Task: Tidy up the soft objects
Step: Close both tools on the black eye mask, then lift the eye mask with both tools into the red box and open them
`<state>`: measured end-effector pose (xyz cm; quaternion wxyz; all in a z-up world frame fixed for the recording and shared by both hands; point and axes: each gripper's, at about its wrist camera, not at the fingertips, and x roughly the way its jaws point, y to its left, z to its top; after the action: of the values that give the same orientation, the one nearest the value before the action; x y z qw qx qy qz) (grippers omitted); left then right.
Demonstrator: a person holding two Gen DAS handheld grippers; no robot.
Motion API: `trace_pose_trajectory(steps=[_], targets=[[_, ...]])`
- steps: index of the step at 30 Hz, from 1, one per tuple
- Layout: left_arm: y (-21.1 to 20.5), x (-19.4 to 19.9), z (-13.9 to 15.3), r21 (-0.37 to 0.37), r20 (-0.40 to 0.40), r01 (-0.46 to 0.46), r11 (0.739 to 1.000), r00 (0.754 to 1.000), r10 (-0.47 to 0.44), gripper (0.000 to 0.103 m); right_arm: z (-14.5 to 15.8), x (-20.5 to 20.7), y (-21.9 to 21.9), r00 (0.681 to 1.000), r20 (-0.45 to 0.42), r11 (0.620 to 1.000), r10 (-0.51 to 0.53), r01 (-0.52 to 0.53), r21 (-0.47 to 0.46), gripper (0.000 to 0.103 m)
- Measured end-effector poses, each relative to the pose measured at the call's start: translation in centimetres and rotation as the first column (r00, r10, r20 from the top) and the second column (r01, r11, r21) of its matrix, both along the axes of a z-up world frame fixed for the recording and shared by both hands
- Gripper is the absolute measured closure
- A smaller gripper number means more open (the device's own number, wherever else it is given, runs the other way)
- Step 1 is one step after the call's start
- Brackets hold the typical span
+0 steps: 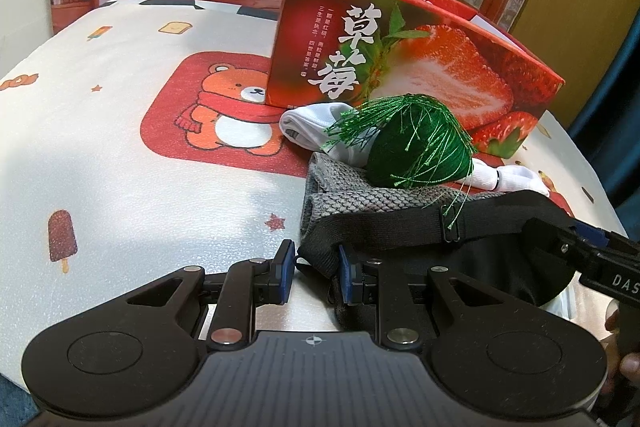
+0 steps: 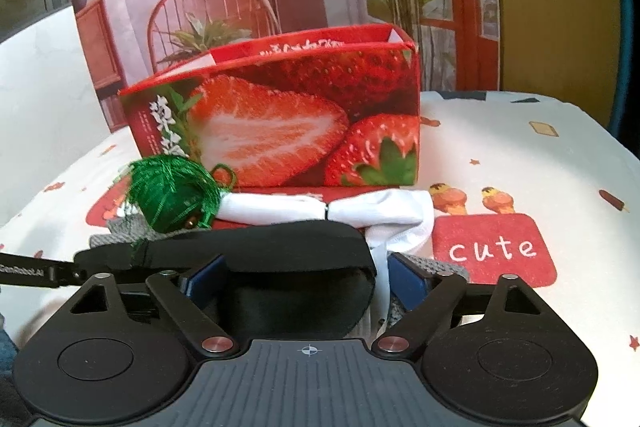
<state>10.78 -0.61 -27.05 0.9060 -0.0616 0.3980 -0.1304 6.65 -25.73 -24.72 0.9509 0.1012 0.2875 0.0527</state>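
Note:
A red strawberry box (image 1: 400,59) stands open-topped on the table; it also shows in the right wrist view (image 2: 288,115). In front of it lie a green tinsel ball (image 1: 416,147), a white sock (image 1: 308,127), a grey mesh cloth (image 1: 352,195) and a black eye mask (image 1: 460,247). My left gripper (image 1: 314,275) is open, its blue pads either side of the mask's strap end. My right gripper (image 2: 304,279) is open around the black eye mask (image 2: 300,267). The green ball (image 2: 172,195) and white sock (image 2: 360,211) lie behind it.
The table wears a white cloth with a bear patch (image 1: 224,115) and a "cute" patch (image 2: 492,251). A printed backdrop of plants and a chair (image 2: 224,11) hangs behind the box. The right gripper's arm (image 1: 600,263) shows at the left view's right edge.

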Motion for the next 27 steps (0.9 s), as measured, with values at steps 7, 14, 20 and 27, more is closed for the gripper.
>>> trace_pose_trajectory(steps=[7,14,20,27], targets=[[0.0,0.0,0.0,0.001,0.001,0.001,1.0,1.0,-0.001,0.078,1.1,-0.7,0.1,0.998,0.054,1.0,0.009,-0.009,0.001,0.037],[-0.1,0.0,-0.1,0.001,0.003,0.0,1.0,1.0,0.0,0.078,1.8,-1.1,0.2,0.995,0.092,1.0,0.021,-0.02,-0.007,0.04],[-0.1,0.0,0.0,0.001,0.004,0.0,1.0,1.0,0.0,0.078,1.3,-0.9,-0.2,0.998,0.063,1.0,0.012,-0.013,0.027,0.04],[0.0,0.0,-0.1,-0.004,0.004,-0.001,1.0,1.0,0.001,0.078,-0.2,-0.1,-1.1,0.999,-0.035,0.993,0.001,0.003,0.121,0.042]])
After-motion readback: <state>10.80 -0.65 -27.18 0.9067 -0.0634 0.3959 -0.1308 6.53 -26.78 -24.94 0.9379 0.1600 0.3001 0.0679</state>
